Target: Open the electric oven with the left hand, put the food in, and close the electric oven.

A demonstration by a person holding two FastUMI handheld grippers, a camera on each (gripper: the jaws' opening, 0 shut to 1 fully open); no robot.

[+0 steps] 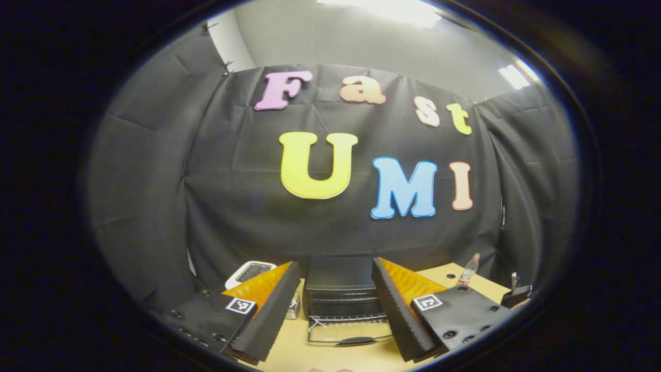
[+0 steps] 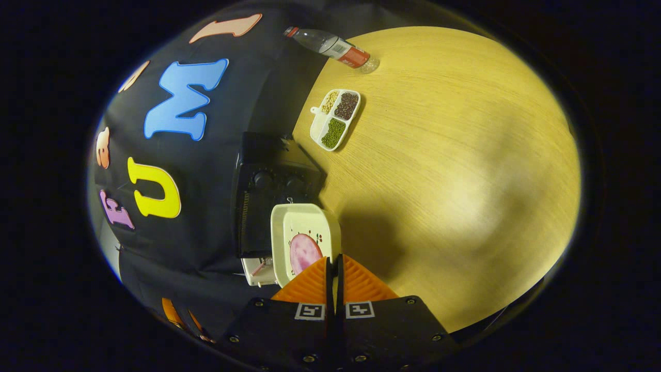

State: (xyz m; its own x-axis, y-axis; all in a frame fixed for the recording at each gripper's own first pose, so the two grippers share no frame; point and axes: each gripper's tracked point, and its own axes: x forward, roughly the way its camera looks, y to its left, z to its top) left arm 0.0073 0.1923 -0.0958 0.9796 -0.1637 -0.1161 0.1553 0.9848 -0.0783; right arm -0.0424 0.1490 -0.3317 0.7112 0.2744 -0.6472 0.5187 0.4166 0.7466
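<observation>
Oven (image 1: 343,292) straight ahead of left gripper (image 1: 335,302), door (image 1: 348,330) already dropped flat toward it, handle at the near edge. Left jaws wide, holding nothing, framing the oven mouth.

Right gripper (image 2: 333,271) jaws nearly closed, pinching the near rim of the dish (image 2: 304,240). Dish up beside the oven, off the table (image 2: 465,155), round pink food (image 2: 303,252) sitting in it.

Dish looks rigid, glazed, probably ceramic or melamine: likely slippery and breakable, and a one-edge pinch means it will want to droop. Best kept level and slid in slowly. Food loose, could slide if tilted.

Unclear:
- oven cavity dark, rack barely readable
- rim contact hidden behind the fingers (image 2: 310,284)
- dish's far edge vs oven front: touching or not, can't tell
- white thing (image 2: 258,271) under dish cut off, unidentified
</observation>
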